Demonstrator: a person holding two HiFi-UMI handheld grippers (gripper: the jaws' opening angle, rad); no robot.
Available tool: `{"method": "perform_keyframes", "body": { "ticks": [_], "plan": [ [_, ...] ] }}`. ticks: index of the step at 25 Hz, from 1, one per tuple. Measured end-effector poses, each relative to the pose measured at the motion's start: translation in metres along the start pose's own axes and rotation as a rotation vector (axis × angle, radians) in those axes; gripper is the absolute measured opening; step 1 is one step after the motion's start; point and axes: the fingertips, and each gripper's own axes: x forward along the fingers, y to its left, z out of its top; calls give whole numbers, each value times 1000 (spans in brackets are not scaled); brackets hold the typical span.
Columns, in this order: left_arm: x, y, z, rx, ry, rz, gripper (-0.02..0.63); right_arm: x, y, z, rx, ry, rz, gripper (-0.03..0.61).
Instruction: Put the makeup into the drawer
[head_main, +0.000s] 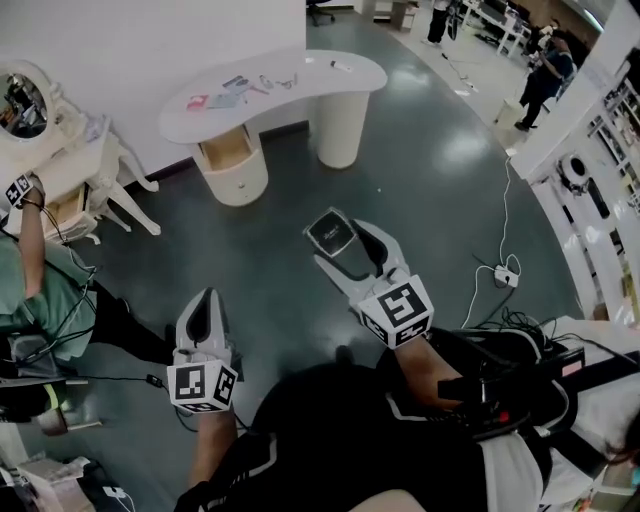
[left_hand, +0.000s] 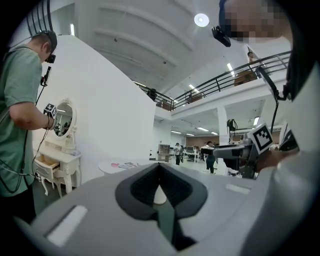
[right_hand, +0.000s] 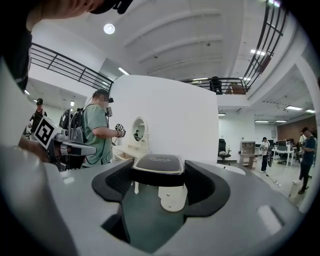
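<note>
A black makeup compact (head_main: 330, 233) sits between the jaws of my right gripper (head_main: 345, 246), which is shut on it and held level above the floor. In the right gripper view the compact (right_hand: 157, 168) spans the gap between both pads. To the left and nearer me, my left gripper (head_main: 201, 308) is shut with nothing in it; in its own view the fingertips (left_hand: 159, 169) meet. Ahead stands a curved white table (head_main: 330, 75) with an open drawer (head_main: 228, 152) in its left pedestal. More makeup items (head_main: 228, 93) lie on its top.
At the left a person in green (head_main: 30, 290) stands at a white vanity with an oval mirror (head_main: 24, 103). Cables and a white power strip (head_main: 505, 275) lie on the dark floor to the right. Shelving (head_main: 610, 150) and other people (head_main: 545, 75) are further right.
</note>
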Motion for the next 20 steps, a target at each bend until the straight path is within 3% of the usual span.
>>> {"method": "perform_keyframes", "body": {
  "ticks": [6,14,20],
  "plan": [
    [-9,32,3,-17,-18,9,0,28,23,14,2,-6,15,319],
    [-6,62,15,0,-37,-41,0,54,47,25,18,-19,9,319],
    [23,67,11,1,-43,-50,0,75,30,23,7,-30,1,319]
  ]
}}
